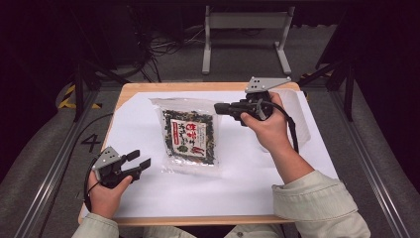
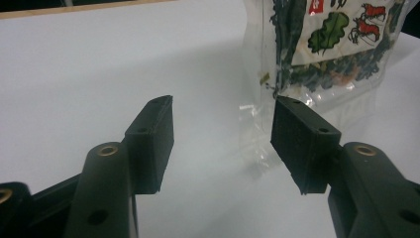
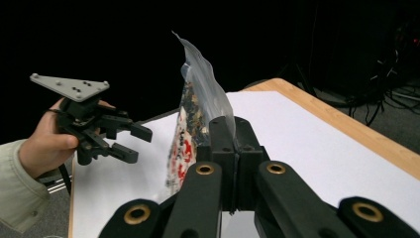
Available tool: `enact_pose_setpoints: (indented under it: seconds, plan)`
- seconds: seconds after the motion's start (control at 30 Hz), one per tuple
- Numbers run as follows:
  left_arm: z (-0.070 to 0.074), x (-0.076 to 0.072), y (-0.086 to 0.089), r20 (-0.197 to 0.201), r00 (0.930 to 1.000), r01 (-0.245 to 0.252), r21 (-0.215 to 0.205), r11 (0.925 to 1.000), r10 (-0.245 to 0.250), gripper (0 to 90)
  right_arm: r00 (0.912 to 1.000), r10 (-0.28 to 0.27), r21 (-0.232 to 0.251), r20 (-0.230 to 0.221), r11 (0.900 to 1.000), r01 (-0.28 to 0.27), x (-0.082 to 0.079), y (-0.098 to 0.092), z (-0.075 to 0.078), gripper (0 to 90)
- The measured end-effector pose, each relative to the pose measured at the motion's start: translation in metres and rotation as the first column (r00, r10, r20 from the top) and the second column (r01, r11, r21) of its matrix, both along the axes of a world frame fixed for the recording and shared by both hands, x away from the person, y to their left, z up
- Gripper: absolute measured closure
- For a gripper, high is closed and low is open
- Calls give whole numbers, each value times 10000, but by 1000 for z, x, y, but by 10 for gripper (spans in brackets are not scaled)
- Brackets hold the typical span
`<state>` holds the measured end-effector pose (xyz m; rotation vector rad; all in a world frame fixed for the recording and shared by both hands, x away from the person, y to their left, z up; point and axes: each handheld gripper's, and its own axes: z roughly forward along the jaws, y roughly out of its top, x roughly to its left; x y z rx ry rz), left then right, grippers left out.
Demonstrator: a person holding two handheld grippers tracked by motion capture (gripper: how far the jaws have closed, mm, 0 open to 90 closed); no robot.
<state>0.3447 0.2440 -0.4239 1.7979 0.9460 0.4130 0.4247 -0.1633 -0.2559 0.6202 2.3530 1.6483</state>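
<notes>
Item: snack pouch (image 1: 188,140), mid surface (image 1: 307,163), far right corner pinched by right gripper (image 1: 221,107). Left gripper (image 1: 140,158) spread, near-left of pouch. Advice: take near corner squarely, avoid seal slip.

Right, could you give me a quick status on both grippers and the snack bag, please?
Right gripper shut on the snack bag's top corner. Left gripper open, near the bag's lower corner, not touching. White sheet around the bag bare.
</notes>
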Motion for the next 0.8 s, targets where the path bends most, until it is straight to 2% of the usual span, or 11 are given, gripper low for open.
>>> enact_pose_setpoints:
  seconds: [0.17, 0.4, 0.8]
  plan:
    - [1, 2, -1, 59, 10000, -26, 49, 10000, 26, 427, 9989, -210, -59, 423, 9998, 213, -7, -6, 14, 898]
    - [-1, 5, -4, -34, 10000, -21, 92, 10000, 21, 429, 9926, -812, 14, 906, 9967, 814, -11, -25, 32, 898]
    - [-3, 4, -6, -139, 9999, -16, 165, 9999, 18, 429, 9775, -1711, 222, 1230, 9852, 1697, -14, -57, 50, 899]
